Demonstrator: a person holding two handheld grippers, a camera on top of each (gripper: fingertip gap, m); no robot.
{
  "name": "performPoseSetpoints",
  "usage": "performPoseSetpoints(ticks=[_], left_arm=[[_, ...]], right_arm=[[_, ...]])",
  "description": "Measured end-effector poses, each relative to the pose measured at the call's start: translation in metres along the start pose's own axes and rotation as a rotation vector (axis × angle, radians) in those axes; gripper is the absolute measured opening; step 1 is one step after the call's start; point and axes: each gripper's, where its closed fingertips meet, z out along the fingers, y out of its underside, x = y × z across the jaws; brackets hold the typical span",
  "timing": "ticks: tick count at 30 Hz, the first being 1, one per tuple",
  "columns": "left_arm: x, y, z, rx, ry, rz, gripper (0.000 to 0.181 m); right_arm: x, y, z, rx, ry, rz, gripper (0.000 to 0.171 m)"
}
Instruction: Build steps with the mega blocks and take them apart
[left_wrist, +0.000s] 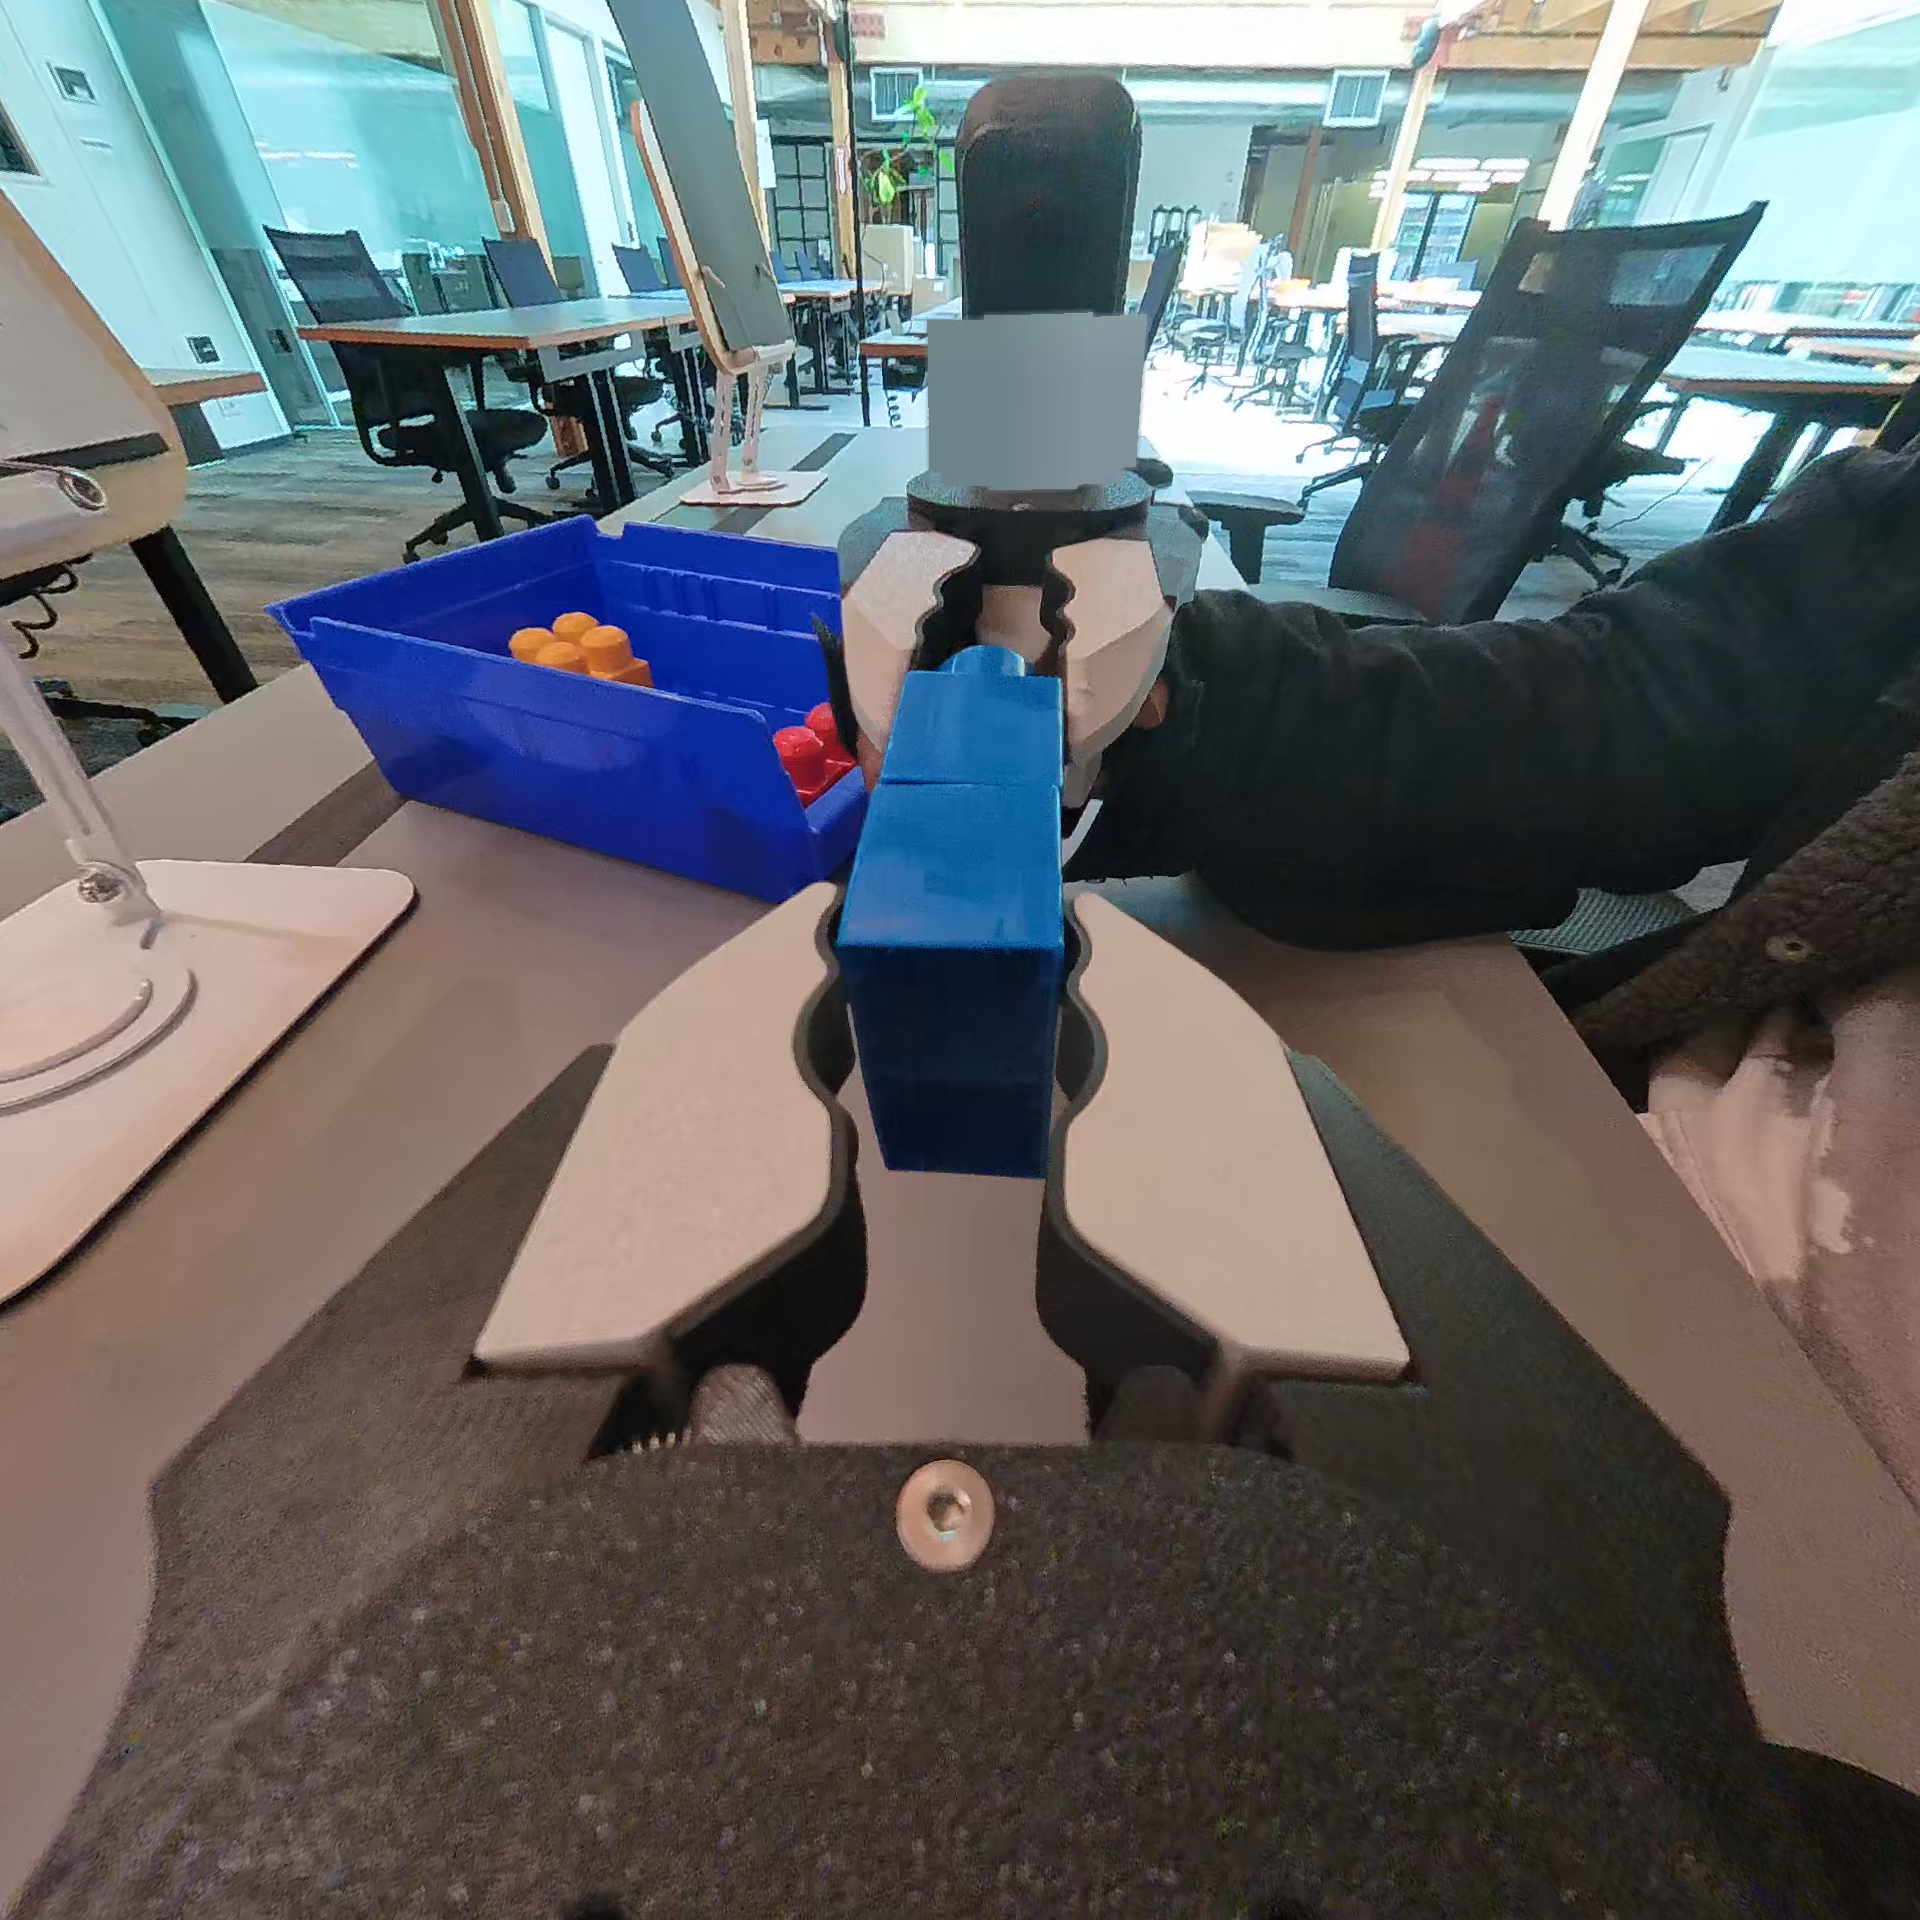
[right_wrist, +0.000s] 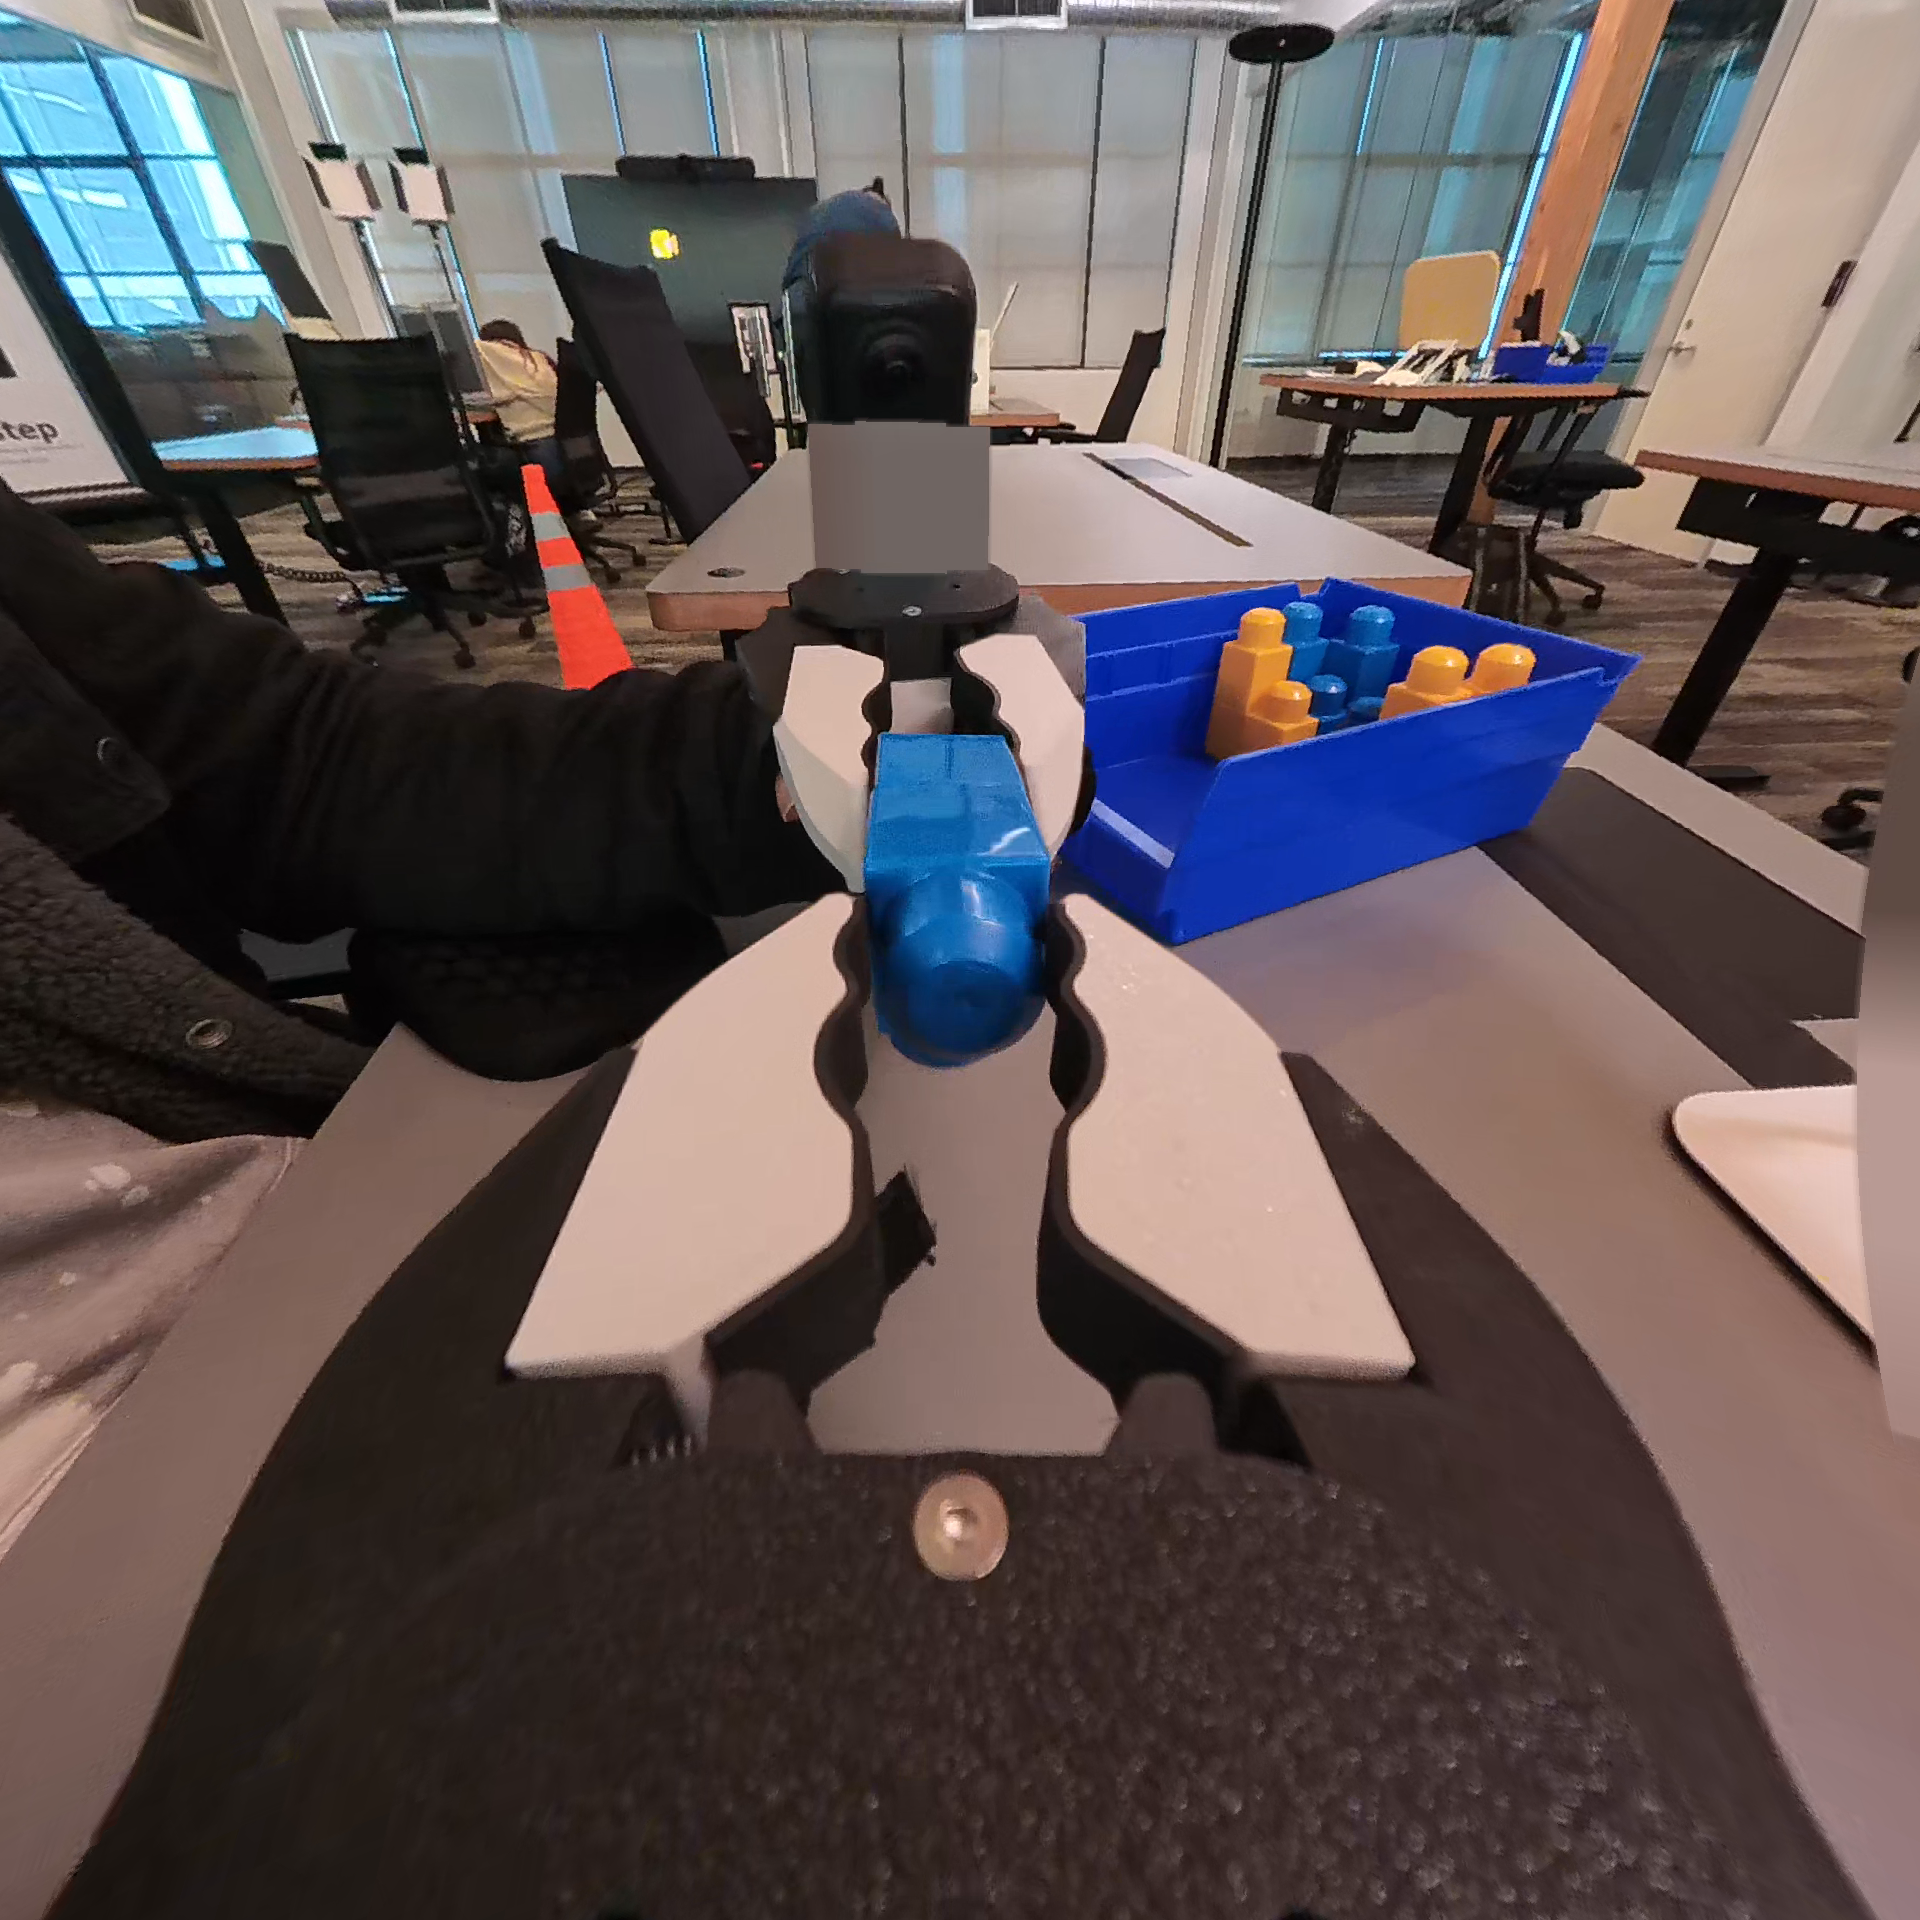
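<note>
Two blue mega blocks are pressed end to end in the air above the grey table (left_wrist: 520, 1039). My left gripper (left_wrist: 951, 914) is shut on the near blue block (left_wrist: 951, 966). The far blue block (left_wrist: 971, 732), with its stud pointing away, is held by the right gripper (left_wrist: 997, 623) facing me. In the right wrist view my right gripper (right_wrist: 951, 914) is shut on the blue block (right_wrist: 956, 914) with its stud towards the camera. The left gripper (right_wrist: 935, 717) beyond it holds the other blue block (right_wrist: 940, 769).
A blue bin (left_wrist: 582, 758) stands at the left with an orange block (left_wrist: 582, 649) and a red block (left_wrist: 810, 753). In the right wrist view the bin (right_wrist: 1351, 821) holds several orange and blue blocks. A white lamp base (left_wrist: 156, 987) sits at the left. Black sleeves (left_wrist: 1455, 748) reach in. About 4 centimetres separates my left fingertips from my right.
</note>
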Motion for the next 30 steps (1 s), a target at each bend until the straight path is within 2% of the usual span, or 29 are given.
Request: performPoseSetpoints(ticks=[14, 19, 24, 30], left_arm=[[0.003, -0.001, -0.002, 0.017, 0.037, -0.024, 0.037], [-0.019, -0.009, -0.030, 0.093, -0.051, -0.056, 0.036], [-0.035, -0.009, -0.036, 0.123, -0.137, -0.070, 0.037], [-0.048, -0.005, -0.036, 0.124, -0.198, -0.077, 0.036]], right_arm=[[-0.002, 0.000, -0.005, -0.046, -0.003, -0.013, 0.032], [0.010, -0.020, -0.034, 0.041, 0.058, -0.013, 0.032], [0.016, -0.034, -0.049, 0.073, 0.120, -0.035, 0.032], [0.039, -0.071, -0.100, 0.081, 0.344, -0.117, 0.032]])
